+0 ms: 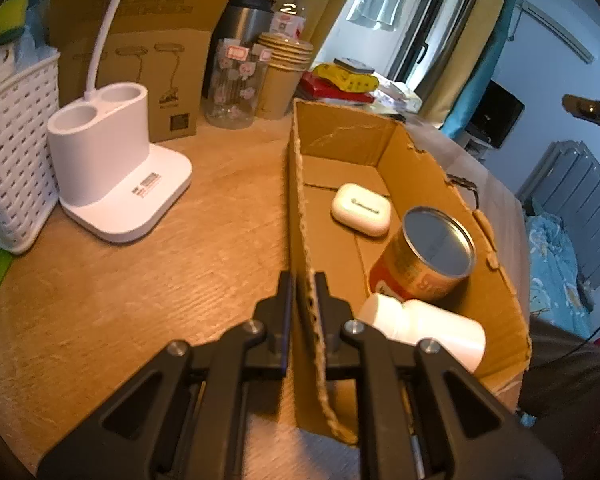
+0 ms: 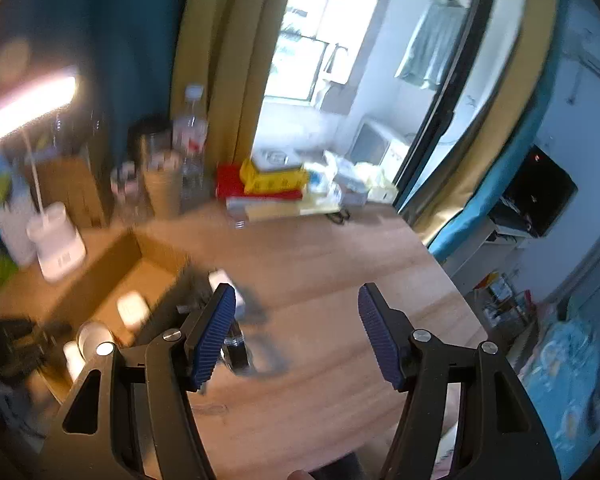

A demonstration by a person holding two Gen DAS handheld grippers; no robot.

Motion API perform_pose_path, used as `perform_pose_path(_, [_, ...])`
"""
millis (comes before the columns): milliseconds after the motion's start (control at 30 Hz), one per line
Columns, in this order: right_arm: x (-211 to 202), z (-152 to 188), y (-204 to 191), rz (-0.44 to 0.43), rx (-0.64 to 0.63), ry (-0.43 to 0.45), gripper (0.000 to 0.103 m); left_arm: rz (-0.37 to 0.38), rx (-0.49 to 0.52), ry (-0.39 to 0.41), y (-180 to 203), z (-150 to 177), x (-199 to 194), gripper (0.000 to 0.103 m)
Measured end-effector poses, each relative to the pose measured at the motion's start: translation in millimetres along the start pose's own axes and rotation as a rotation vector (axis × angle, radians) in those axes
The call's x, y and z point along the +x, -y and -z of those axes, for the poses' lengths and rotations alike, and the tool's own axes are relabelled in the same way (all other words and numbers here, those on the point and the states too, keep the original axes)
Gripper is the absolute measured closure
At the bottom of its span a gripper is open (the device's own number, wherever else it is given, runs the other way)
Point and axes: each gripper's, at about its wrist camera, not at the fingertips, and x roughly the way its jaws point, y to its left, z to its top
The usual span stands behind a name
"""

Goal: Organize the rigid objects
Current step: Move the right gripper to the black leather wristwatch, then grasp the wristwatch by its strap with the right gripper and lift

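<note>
Left gripper clenched on the near wall of the cardboard box, one jaw outside and one inside, pinning the corrugated edge. Inside the box already: white earbud case flat toward the far end, orange tin can tilted on its side near the middle, white pill bottle lying nearest the jaws. Right gripper released, jaws wide apart and holding nothing, hovering above the tabletop just right of the box. Below its left pad, something small and shiny, perhaps metal or glass, resting on the tabletop; too blurred to name. Probably the next piece to collect, with the left grip steadying the box meanwhile. Best done by slowing the right gripper first, since that view is smeared by motion. Then centering the open jaws over the shiny item, lowering until both pads flank it, and closing firmly without tipping it. Worth keeping the left clamp steady so the thin wall neither bends nor drags the box. Lamp base and white basket well apart to the left, out of the way.
</note>
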Motion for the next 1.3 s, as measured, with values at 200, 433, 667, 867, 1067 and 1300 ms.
perform_pose_path(200, [58, 27, -11, -0.131, 0.047, -0.090, 0.036, -0.018, 0.007, 0.007, 2, 0, -1, 0.091])
perform_pose_path(433, [100, 72, -3, -0.296, 0.107, -0.024, 0.036, -0.026, 0.013, 0.007, 3, 1, -2, 0.091])
perform_pose_path(667, [141, 92, -7, -0.273, 0.211, -0.114, 0.036, -0.062, 0.016, 0.016, 7, 2, -2, 0.091])
perform_pose_path(867, [160, 91, -24, -0.208, 0.250, -0.231, 0.036, -0.049, 0.005, 0.017, 4, 3, -4, 0.091])
perform_pose_path(1067, [166, 97, -30, -0.147, 0.239, -0.193, 0.036, -0.053, 0.010, 0.020, 4, 3, -5, 0.091])
perform_pose_path(1300, [169, 102, -45, -0.144, 0.169, -0.145, 0.035, -0.048, 0.007, 0.017, 4, 3, -5, 0.091])
